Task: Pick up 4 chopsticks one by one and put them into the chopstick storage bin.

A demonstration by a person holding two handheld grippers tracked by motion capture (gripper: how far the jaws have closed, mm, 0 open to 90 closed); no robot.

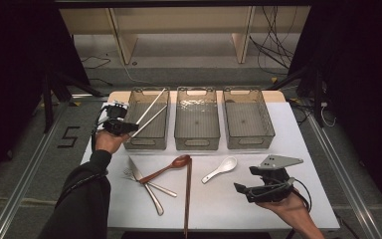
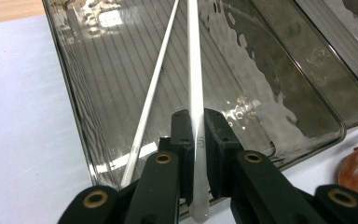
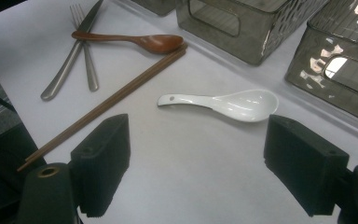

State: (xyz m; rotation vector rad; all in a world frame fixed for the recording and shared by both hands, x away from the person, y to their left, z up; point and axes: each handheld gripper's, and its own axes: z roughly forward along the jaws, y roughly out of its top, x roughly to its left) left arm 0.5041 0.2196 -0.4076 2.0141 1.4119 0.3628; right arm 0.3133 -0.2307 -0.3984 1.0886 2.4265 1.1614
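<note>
My left gripper (image 1: 128,128) (image 2: 196,116) is at the near left corner of the left grey bin (image 1: 146,142), shut on a white chopstick (image 2: 196,70) that reaches out over the bin (image 2: 74,116). A second white chopstick (image 2: 154,88) slants beside it; its near end passes under the left jaw, and I cannot tell whether it is held. Both white chopsticks (image 1: 151,112) fan out over the bin. My right gripper (image 1: 247,179) (image 3: 198,135) hovers open at the front right, just short of a white ceramic spoon (image 1: 221,169) (image 3: 233,103).
A middle bin (image 1: 196,142) (image 3: 242,28) and a right bin (image 1: 248,139) (image 3: 335,79) stand beside the left one. On the white table lie a wooden spoon (image 1: 166,169) (image 3: 140,41), brown chopsticks (image 1: 188,194) (image 3: 107,100), a knife (image 1: 144,184) and a fork (image 3: 86,51).
</note>
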